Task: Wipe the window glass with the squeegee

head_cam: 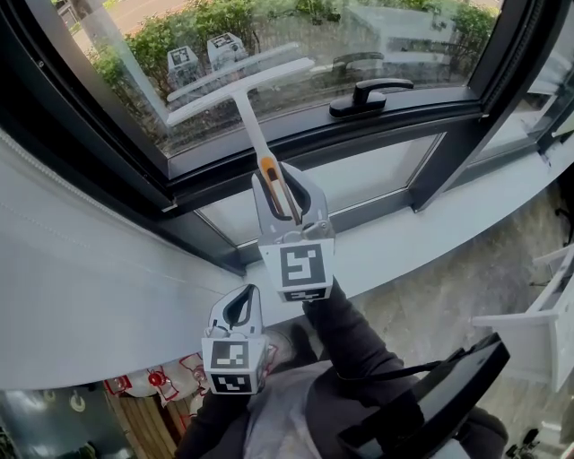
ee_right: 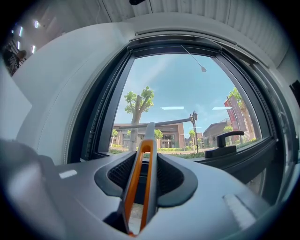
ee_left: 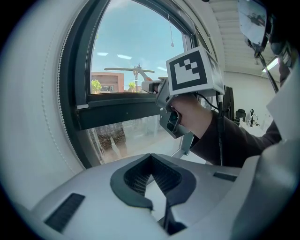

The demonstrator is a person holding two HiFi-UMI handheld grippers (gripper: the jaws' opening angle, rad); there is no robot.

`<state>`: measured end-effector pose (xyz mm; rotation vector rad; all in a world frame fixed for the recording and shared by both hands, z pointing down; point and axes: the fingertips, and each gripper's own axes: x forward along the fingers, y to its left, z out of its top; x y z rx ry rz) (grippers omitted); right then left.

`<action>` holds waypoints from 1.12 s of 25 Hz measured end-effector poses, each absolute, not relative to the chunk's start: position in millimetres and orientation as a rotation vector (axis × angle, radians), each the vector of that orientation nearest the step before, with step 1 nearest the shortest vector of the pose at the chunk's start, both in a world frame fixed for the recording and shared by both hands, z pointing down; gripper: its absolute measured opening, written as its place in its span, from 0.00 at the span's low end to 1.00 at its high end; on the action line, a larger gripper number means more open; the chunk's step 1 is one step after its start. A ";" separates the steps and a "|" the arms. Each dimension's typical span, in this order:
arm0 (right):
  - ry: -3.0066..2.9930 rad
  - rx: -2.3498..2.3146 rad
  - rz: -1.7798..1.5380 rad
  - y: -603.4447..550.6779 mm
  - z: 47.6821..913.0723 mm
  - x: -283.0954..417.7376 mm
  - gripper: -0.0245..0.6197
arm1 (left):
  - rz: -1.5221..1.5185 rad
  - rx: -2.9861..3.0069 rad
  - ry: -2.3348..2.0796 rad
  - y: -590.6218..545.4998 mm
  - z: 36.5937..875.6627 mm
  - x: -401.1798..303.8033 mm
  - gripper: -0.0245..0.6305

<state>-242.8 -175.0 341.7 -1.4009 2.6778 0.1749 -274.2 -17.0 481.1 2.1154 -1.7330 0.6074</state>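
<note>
Left claw [head_cam: 245, 299] nearest: closed, empty, parked low, likely to stay clear. Right claw [head_cam: 282, 184] clamps the white squeegee's orange-trimmed handle [head_cam: 254, 125], extending reach; blade lies flat against the dark-framed window glass [head_cam: 287, 27].

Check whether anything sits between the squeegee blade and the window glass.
Nothing visible. The right hand-held gripper holds the squeegee with its blade right up at the glass; the window handle sits off to the blade's right, on the frame.
</note>
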 end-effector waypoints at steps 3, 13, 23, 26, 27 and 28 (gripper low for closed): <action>2.686 -1.403 0.163 -175.1 349.3 -243.2 0.24 | 0.616 2.112 -1.728 -16.9 483.7 -274.3 0.04; 2.713 -1.400 0.093 -175.6 377.8 -246.2 0.23 | 0.650 2.109 -1.704 -16.1 493.5 -273.8 0.04; 2.729 -1.405 0.041 -176.4 403.5 -248.8 0.22 | 0.682 2.106 -1.679 -14.5 503.8 -273.5 0.04; 2.734 -1.403 0.030 -176.3 408.4 -248.6 0.22 | 0.689 2.111 -1.670 -14.5 506.1 -271.9 0.04; 2.737 -1.404 0.026 -176.2 410.5 -248.5 0.22 | 0.690 2.112 -1.667 -14.4 507.0 -271.4 0.04; 2.739 -1.404 0.022 -176.0 412.6 -248.4 0.22 | 0.692 2.112 -1.665 -14.3 507.8 -271.0 0.04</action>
